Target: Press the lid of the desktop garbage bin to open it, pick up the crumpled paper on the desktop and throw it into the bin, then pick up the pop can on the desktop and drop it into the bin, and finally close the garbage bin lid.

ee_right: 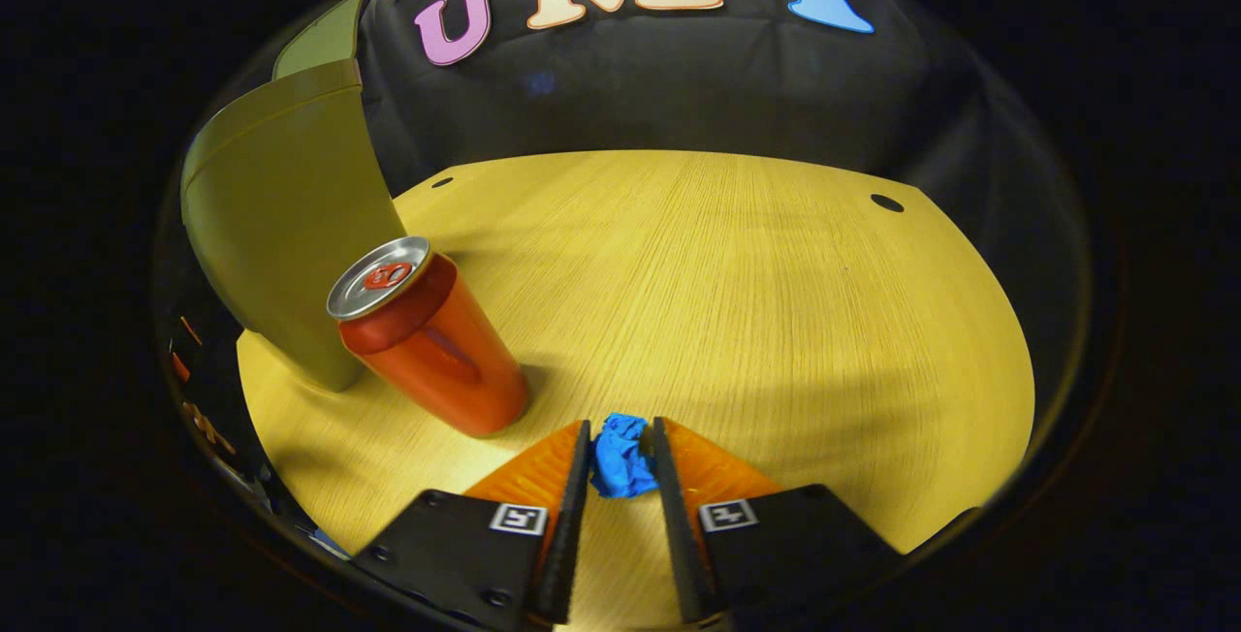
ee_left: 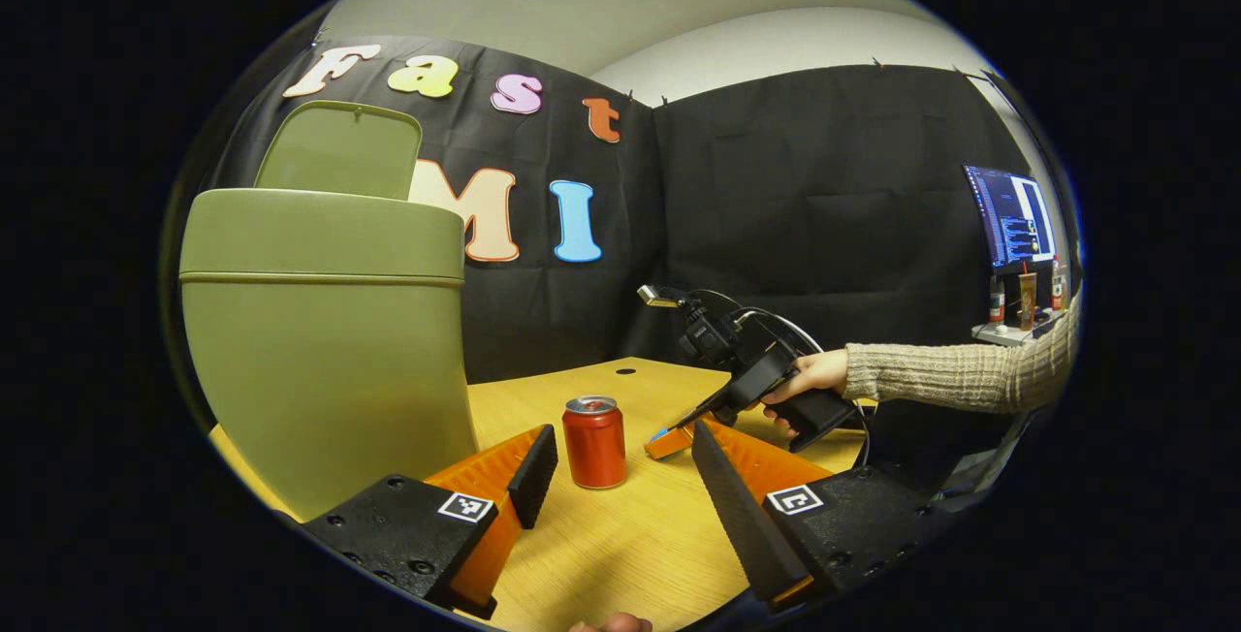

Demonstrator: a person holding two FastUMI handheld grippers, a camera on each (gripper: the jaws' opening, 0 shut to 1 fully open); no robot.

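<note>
The olive-green bin (ee_left: 325,341) stands at the left of the wooden desktop (ee_left: 620,545) with its lid (ee_left: 339,149) tilted up and open. A red pop can (ee_left: 594,442) stands upright just right of the bin. My left gripper (ee_left: 625,482) is open, low over the desk, with the can a little beyond its fingers. In the right gripper view, my right gripper (ee_right: 621,458) is shut on the blue crumpled paper (ee_right: 621,456), down at the desk, right of the can (ee_right: 427,336) and the bin (ee_right: 281,215). The left gripper view shows that gripper (ee_left: 674,438) held by a hand, beyond the can.
The desktop (ee_right: 737,283) stretches bare to the right and back, with two small round holes near its far edge. A black cloth wall closes the back. A monitor (ee_left: 1013,217) and small items sit on a shelf at the far right.
</note>
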